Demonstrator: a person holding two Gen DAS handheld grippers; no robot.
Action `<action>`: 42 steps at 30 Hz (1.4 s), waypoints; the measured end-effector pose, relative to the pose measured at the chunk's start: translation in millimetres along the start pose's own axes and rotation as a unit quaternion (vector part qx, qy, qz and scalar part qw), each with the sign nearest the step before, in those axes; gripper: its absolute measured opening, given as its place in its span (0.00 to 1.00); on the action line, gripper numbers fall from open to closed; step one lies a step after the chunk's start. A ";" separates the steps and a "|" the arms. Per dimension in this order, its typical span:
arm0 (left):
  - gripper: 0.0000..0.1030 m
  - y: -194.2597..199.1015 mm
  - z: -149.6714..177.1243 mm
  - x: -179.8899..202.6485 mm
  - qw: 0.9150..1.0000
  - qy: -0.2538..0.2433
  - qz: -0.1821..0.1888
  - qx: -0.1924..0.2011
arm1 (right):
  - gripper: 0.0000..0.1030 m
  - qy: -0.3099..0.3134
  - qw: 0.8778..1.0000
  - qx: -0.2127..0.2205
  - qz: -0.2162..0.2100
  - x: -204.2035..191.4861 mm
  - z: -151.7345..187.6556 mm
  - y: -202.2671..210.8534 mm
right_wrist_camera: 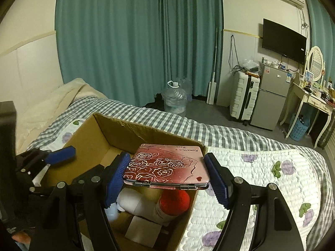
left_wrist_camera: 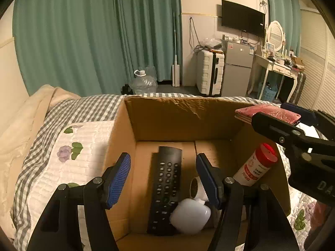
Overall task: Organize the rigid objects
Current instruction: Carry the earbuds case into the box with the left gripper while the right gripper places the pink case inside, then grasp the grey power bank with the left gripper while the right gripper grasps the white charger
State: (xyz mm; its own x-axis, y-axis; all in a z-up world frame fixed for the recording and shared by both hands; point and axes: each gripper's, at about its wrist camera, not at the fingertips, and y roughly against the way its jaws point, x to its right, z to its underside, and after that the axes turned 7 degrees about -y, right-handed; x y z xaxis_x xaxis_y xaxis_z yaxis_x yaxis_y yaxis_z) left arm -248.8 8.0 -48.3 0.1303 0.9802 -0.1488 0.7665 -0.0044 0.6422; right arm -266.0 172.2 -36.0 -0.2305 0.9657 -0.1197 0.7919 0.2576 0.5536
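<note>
An open cardboard box (left_wrist_camera: pixel 167 113) (right_wrist_camera: pixel 117 133) sits on the bed. In it lie a black remote (left_wrist_camera: pixel 166 188), a white rounded case (left_wrist_camera: pixel 189 214), a tape roll (left_wrist_camera: pixel 194 187) and a white bottle with a red cap (left_wrist_camera: pixel 256 165) (right_wrist_camera: pixel 167 205). My left gripper (left_wrist_camera: pixel 165 179) is open and empty, just above the remote. My right gripper (right_wrist_camera: pixel 166 179) is shut on a flat pink rose-patterned case (right_wrist_camera: pixel 167 165) (left_wrist_camera: pixel 270 113), held over the box's right side.
The box rests on a white floral quilt (right_wrist_camera: pixel 261 179) over a grey checked sheet (right_wrist_camera: pixel 188 123). A cream blanket (left_wrist_camera: pixel 25 117) lies at the left. Beyond the bed are a water jug (right_wrist_camera: pixel 174 99), a suitcase (right_wrist_camera: pixel 244 98), a fridge (right_wrist_camera: pixel 272 96) and a dresser (right_wrist_camera: pixel 314 102).
</note>
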 end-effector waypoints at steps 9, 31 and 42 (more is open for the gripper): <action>0.65 35.5 -0.1 -10.8 1.000 0.014 -0.004 0.013 | 0.86 -0.011 1.000 0.008 0.015 0.6 -7.5 27.8; 0.71 157.4 68.9 -12.0 0.999 0.023 -0.023 0.035 | 0.88 0.001 1.000 0.010 0.025 -8.5 57.8 183.6; 0.71 86.6 144.0 11.8 0.998 0.014 0.006 -0.058 | 0.88 -0.010 0.995 -0.095 0.024 -7.0 132.8 108.8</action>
State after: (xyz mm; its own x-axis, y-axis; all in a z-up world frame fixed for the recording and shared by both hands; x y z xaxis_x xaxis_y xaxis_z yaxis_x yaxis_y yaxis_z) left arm -90.3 -9.2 -102.7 0.1204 0.9853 -0.1216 0.6869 0.0057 0.7268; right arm -103.1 197.8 -84.4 -0.1820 0.9777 -0.1045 0.6806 0.2020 0.7043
